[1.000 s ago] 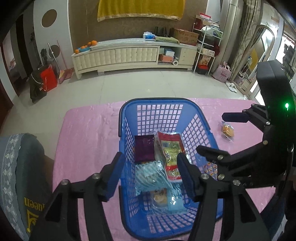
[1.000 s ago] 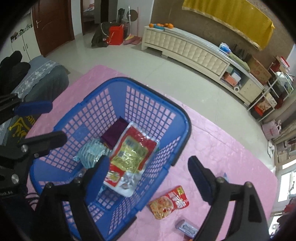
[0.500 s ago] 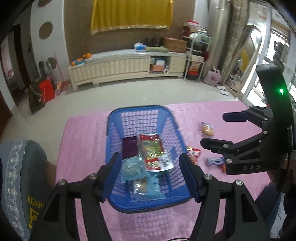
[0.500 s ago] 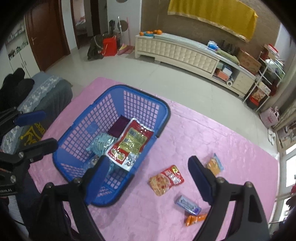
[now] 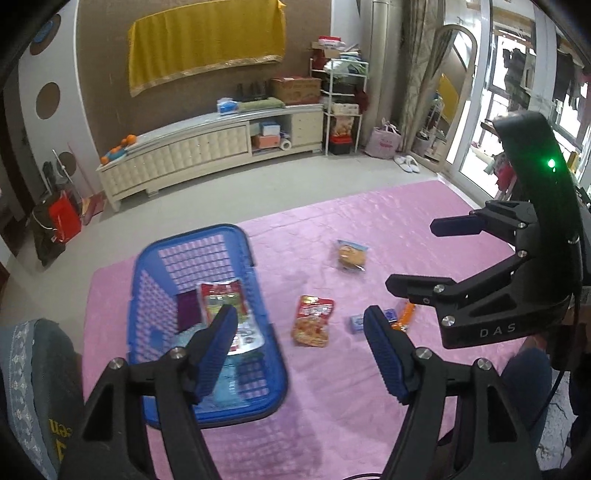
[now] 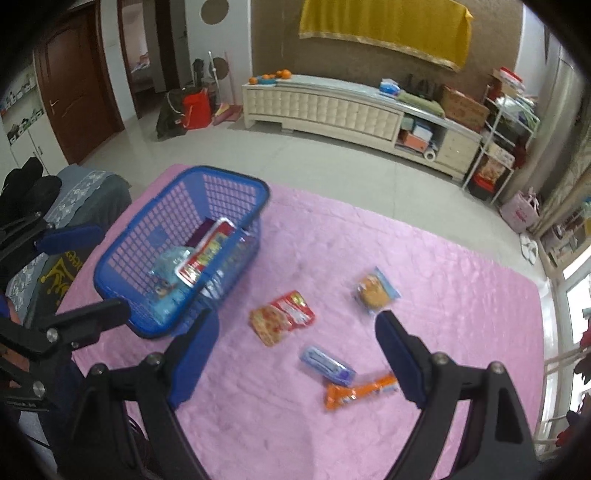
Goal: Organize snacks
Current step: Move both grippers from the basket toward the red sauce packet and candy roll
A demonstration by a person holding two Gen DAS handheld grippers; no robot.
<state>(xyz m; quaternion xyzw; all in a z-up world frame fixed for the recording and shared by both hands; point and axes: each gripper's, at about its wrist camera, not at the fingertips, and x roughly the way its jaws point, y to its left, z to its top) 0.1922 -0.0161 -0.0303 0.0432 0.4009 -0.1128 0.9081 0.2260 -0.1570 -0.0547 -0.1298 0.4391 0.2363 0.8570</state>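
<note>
Snacks lie in two groups around the blue basket [image 6: 147, 258], which serves as the landmark on the pink tablecloth [image 6: 424, 258]. Nearest the cameras and well to the basket's right, an orange stick pack [image 6: 360, 393] lies just beside a small blue-purple packet [image 6: 327, 363]; closer to the basket lies a red pouch [image 6: 282, 317] printed with a food picture, and farther off to the right a clear-wrapped pastry [image 6: 375, 291] with blue edges. Inside the basket, a long red-and-yellow packet [image 5: 223, 299] leans over a dark purple packet [image 5: 188, 308] and pale blue wrappers [image 6: 170, 264]. Beyond the basket the cloth ends at a grey tiled floor [image 6: 295, 155], then a long cream cabinet [image 6: 321, 107] bearing oranges, with a yellow cloth [image 6: 384, 26] on the brown wall above it. Left of the basket stands a grey-covered seat [image 6: 92, 192]. The left gripper [image 5: 299, 347] hovers above the cloth at the basket's right edge, angled downward, its jaws widening with nothing gripped between them. The right gripper [image 6: 295, 354] hangs over the loose packets to the basket's right, tilted downward, jaws spread wide and empty.
</note>
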